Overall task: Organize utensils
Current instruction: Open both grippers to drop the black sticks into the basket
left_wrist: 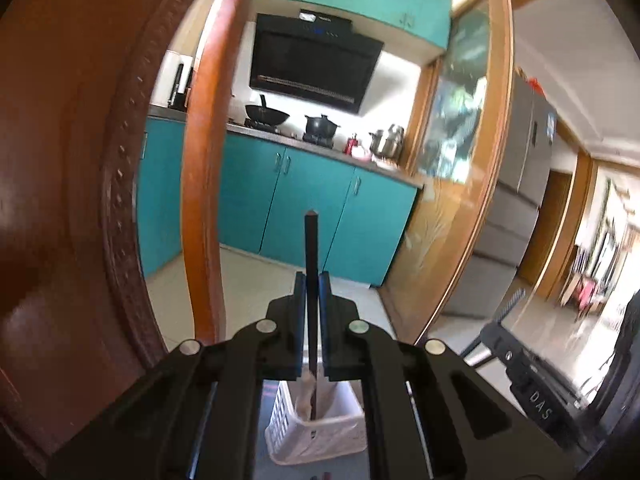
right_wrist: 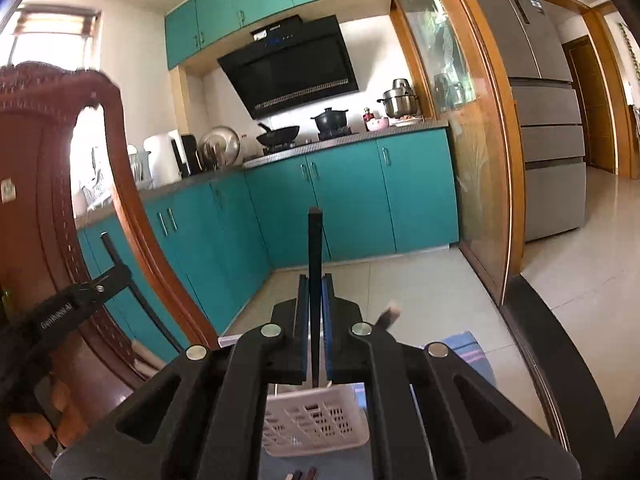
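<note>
Left wrist view: the left hand-held gripper is clamped nearly shut on 1 dark chopstick, upright above the white basket. Best keep it vertical and lower it straight into the basket.

Right wrist view: the right hand-held gripper pinches another chopstick, also directly above the basket; lower it without tilting.

Left chopstick: I see a dark, square-edged stick, upright, clamped between the left jaws, its blunt end sticking out above them.
Right chopstick: same dark stick, upright, pinched between the right jaws.
Basket: white, perforated plastic, below both sticks; it holds a pale-handled utensil.
</note>
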`<state>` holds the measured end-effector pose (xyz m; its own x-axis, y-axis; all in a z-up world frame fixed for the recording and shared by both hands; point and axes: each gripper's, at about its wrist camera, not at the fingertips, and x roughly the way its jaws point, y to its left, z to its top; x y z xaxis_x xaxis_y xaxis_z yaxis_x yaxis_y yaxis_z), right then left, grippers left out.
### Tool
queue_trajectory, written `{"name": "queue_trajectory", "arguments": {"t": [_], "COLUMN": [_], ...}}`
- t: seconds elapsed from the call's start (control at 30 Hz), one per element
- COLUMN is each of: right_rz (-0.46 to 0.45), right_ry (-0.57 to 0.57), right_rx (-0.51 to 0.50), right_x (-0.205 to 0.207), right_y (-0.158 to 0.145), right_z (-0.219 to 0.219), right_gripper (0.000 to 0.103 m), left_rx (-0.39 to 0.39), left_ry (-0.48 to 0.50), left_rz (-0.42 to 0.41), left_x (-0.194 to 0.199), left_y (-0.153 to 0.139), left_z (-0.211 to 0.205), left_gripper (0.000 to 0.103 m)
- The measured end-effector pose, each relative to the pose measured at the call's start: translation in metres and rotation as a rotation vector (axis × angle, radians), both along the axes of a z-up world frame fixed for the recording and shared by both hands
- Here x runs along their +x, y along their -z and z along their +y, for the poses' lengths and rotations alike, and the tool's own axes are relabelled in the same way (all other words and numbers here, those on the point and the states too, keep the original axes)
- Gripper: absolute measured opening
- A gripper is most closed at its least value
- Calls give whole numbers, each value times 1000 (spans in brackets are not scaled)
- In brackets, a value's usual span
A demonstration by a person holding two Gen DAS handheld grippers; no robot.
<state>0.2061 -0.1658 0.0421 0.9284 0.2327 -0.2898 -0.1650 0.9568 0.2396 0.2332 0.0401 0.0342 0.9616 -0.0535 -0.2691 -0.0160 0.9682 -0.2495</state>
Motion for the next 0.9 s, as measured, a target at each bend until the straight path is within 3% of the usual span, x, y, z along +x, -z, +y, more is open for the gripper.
{"name": "queue_trajectory", "arguments": {"t": [0.17,0.3,0.33,0.47,0.53,0.63,0.67,0.7,0.83,0.87,0.9], "right_rz": [27,-21,-47,-97,25,366,496,571,693,707,659], "right_ry": [-5,-27,-30,-32,-81,-177,-219,-231,-281,-286,-264], "right_rx": [-59,-66,-80,-81,-59,-70,-75,-91,-211,-230,-291], "right_x": [-5,-36,-48,-85,-81,-44,-30,-22,-15,-16,-21], "right_y": [2,-12,-13,8,37,93,118,136,176,181,182], "right_z": [7,-1,-4,-16,-13,9,21,32,76,82,91], "right_gripper": [12,34,46,50,50,49,49,49,49,49,49], "left_rx": [62,57,49,4,22,28,-1,-34,-51,-43,-37], "left_ry": [11,19,17,-23,-39,-63,-52,-39,-37,-32,-31], "left_rz": [-11,-82,-96,-120,-76,52,95,125,186,199,208], "left_x": [-11,-46,-54,-84,-86,-78,-75,-74,-72,-71,-69], "left_y": [4,-2,-3,10,25,50,58,64,76,78,80], "left_z": [-8,2,5,22,23,29,33,37,44,43,42], "left_gripper": [10,29,31,32,32,32,32,33,40,42,42]}}
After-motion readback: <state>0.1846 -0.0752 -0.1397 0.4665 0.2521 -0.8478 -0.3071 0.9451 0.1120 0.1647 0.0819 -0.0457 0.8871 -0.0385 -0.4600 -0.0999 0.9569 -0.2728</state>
